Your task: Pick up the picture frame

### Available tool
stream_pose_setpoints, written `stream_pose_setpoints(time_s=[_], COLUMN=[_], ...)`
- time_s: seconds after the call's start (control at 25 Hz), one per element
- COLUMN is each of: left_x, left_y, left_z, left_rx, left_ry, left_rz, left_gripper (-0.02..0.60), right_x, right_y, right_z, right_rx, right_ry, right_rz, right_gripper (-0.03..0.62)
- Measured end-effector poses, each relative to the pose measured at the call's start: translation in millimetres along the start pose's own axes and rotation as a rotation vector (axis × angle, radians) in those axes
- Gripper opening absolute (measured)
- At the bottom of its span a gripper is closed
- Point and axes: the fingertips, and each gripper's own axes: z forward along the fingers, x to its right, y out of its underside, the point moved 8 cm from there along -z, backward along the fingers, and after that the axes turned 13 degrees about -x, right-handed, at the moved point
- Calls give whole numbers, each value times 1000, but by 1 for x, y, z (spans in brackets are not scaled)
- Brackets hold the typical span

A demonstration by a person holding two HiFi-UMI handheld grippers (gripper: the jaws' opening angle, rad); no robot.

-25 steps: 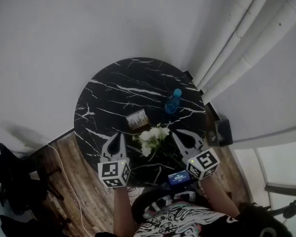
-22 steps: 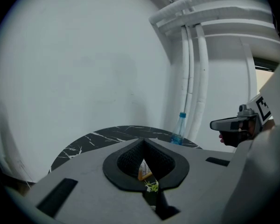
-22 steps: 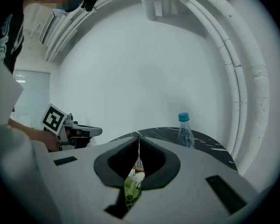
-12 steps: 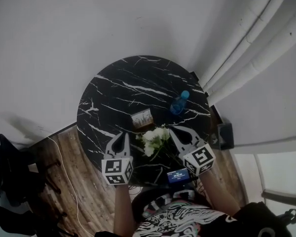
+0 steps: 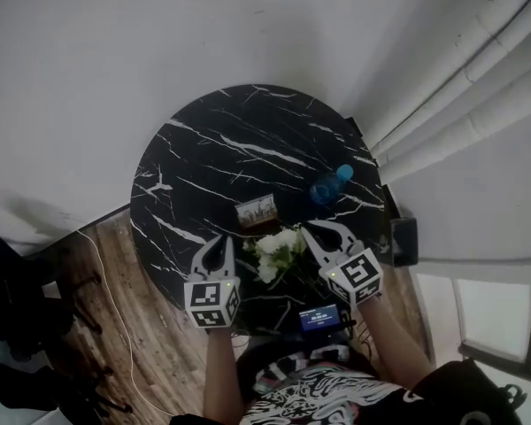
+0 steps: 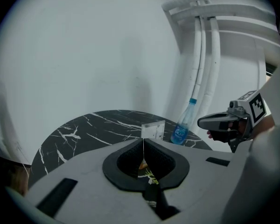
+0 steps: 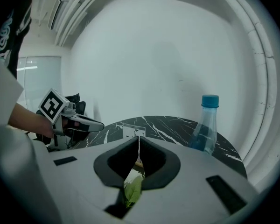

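Note:
A small clear picture frame stands upright near the middle of the round black marble table. It shows past my jaw tips in the left gripper view and in the right gripper view. My left gripper hovers at the table's near edge, shut and empty, a little short and left of the frame. My right gripper is shut and empty too, near the frame's right side. Neither touches it.
White flowers lie between the two grippers, just in front of the frame. A blue-capped water bottle stands to the frame's right. White curtains hang at the right. A small screen is at the table's near edge.
Both grippers have sunk toward the table and edged closer to the frame. The right one has swung left. Jaws stayed shut.

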Motion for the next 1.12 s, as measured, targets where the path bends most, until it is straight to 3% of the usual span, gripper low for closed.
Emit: stream_pose_setpoints(time_s=[0.44,0.96,1.12], left_x=[-11,-14,-15], left_y=[19,24,27], left_z=[35,67,74], left_rx=[-65,-112,-96], left_ry=[-11,30,71], left_rz=[-19,-10,-23], left_gripper=[15,17,70], right_x=[15,26,29], right_y=[15,27,33], right_z=[39,73,86], right_rx=[-103,-189,-207], right_ry=[-50,-114,-139], right_rz=[-46,-81,-82], right_gripper=[20,21,21])
